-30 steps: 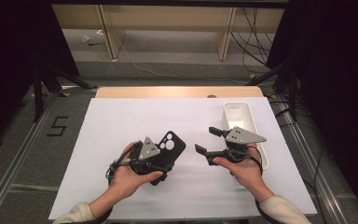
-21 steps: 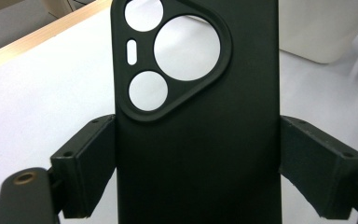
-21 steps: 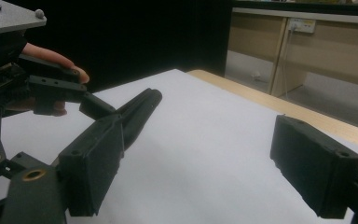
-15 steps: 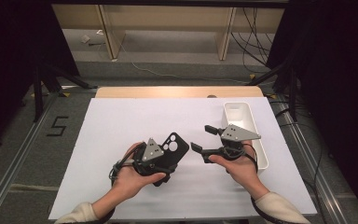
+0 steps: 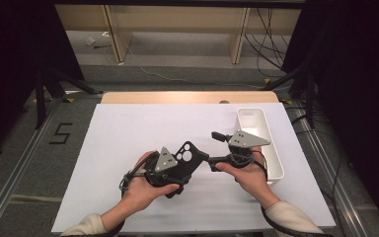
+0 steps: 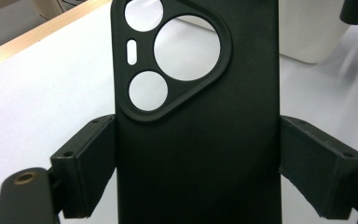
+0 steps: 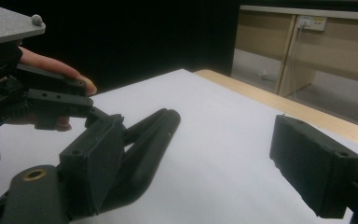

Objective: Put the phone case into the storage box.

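Note:
A black phone case with round camera cut-outs is held above the white table cover. My left gripper is shut on it, and in the left gripper view both pads press the long sides of the case. My right gripper stands open just right of the case. In the right gripper view the case's edge lies against the inner side of the left pad. The right pad stands well apart, with bare table between them.
A white oblong tray stands at the table's right side, just behind my right hand. The white cover spreads over the table, and a strip of wooden table edge shows at the far end.
My right gripper has edged a little left, so its near jaw now meets the case's corner. My left hand and the case have hardly moved.

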